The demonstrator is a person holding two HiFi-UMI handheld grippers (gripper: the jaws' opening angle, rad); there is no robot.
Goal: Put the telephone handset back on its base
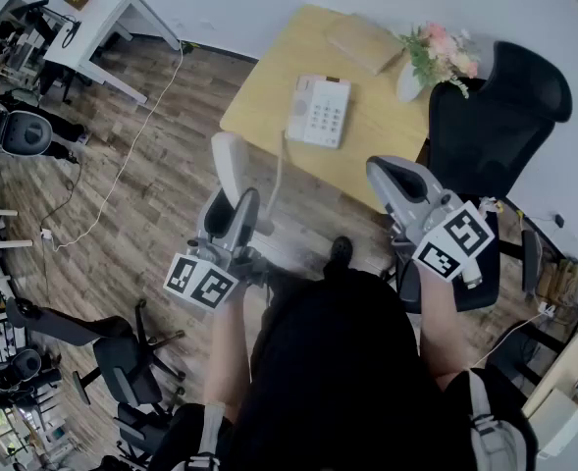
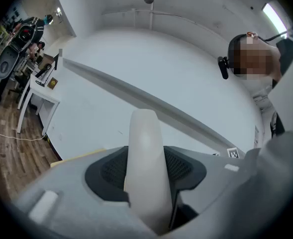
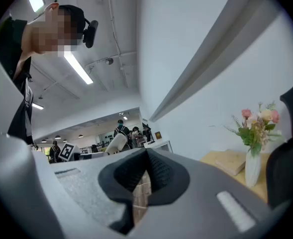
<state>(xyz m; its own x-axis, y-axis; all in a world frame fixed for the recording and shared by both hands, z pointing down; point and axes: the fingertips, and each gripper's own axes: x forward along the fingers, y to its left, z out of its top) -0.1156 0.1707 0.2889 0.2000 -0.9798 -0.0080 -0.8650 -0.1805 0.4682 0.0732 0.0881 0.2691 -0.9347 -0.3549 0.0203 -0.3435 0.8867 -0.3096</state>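
Note:
The white telephone handset [image 1: 228, 163] is clamped upright in my left gripper [image 1: 237, 204], held in the air in front of the wooden table [image 1: 259, 96]. In the left gripper view the handset [image 2: 145, 153] fills the gap between the dark pads and rises out past the jaws. A cord [image 1: 279, 170] runs from it up to the white telephone base [image 1: 320, 111], which lies on the table with its keypad showing and its cradle bare. My right gripper [image 1: 382, 170] hovers at the table's near right corner, shut, with nothing held. Its fingertips meet in the right gripper view [image 3: 146, 156].
A flower vase [image 1: 436, 57] and a flat tan book [image 1: 365, 42] sit at the table's far side. A black office chair [image 1: 495, 106] stands right of the table. A white desk [image 1: 102, 18] and another chair [image 1: 112, 351] are off to the left on the wood floor.

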